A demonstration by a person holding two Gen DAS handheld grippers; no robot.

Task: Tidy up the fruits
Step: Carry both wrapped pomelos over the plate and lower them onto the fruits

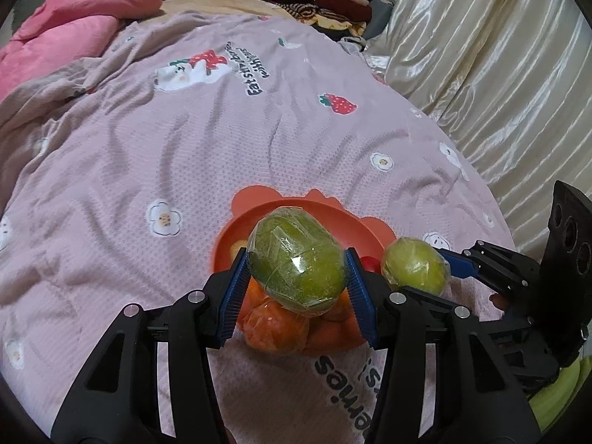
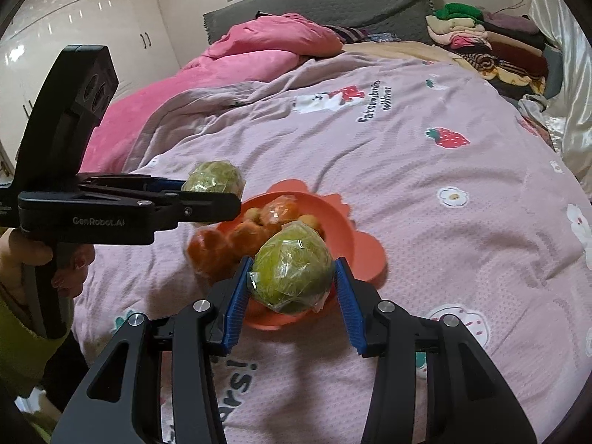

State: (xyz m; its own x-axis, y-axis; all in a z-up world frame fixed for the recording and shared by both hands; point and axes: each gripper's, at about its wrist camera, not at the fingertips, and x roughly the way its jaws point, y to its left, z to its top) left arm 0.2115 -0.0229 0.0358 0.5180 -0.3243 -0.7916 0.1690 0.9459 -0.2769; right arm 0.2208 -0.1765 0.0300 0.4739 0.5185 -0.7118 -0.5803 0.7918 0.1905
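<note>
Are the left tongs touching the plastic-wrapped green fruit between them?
Touching. In the left wrist view, both blue ribbed pads of the left tongs press against the sides of the plastic-wrapped green fruit, holding it above the orange flower-shaped plate.

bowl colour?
Orange-coral bowl, flower-shaped rim; right wrist view shows it best.

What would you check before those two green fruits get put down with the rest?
1. Left gripper clamps its green fruit between both pads: ok.
2. Right gripper clamps the other green fruit: ok.
3. Bowl sits flat on the bedspread: ok.
4. Free room inside the bowl: ok, the far side is bare.
5. Bagged oranges lie safely inside the rim: not ok, one hangs over the edge.
6. The two grippers keep apart: ok.
</note>
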